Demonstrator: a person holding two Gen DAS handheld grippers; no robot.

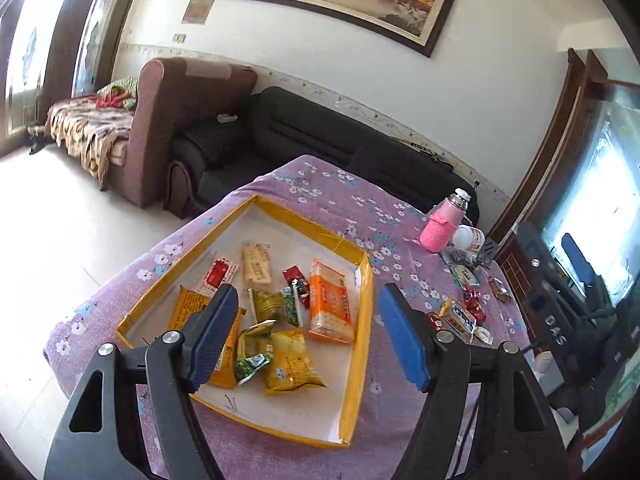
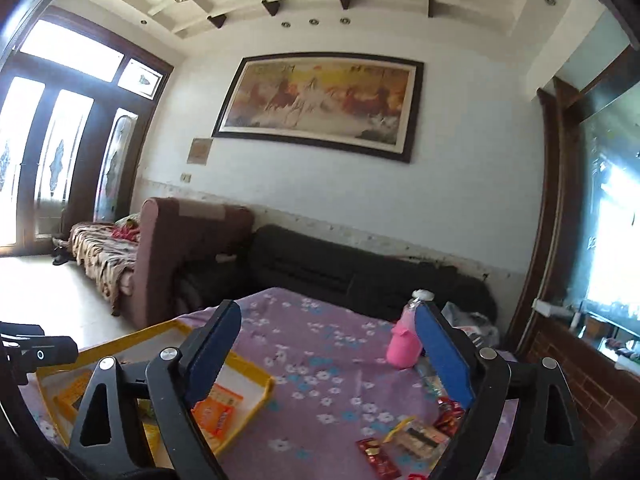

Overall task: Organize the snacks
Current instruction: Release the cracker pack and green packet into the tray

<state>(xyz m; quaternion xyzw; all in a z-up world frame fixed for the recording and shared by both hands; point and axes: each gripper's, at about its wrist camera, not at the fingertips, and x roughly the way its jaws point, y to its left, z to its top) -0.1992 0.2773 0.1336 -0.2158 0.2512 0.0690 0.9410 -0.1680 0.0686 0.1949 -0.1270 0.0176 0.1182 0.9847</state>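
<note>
A shallow yellow-rimmed tray (image 1: 360,316) lies on the purple flowered tablecloth (image 1: 344,200). It holds several snack packets, among them an orange packet (image 1: 330,306), a yellow bag (image 1: 290,360) and a small red packet (image 1: 216,274). My left gripper (image 1: 309,292) hovers open above the tray's near half, with nothing between its blue pads. Loose snacks (image 1: 460,316) and red candies (image 1: 474,300) lie on the cloth right of the tray. My right gripper (image 2: 328,308) is open and empty, held level over the table. Below it are the tray (image 2: 260,380) at the left and loose snacks (image 2: 420,436) at the right.
A pink bottle (image 1: 440,224) (image 2: 402,344) stands at the table's far right, beside a small white jar (image 1: 470,236). Beyond the far edge are a black sofa (image 1: 304,128) and a brown armchair (image 1: 160,120). The floor drops away at the left.
</note>
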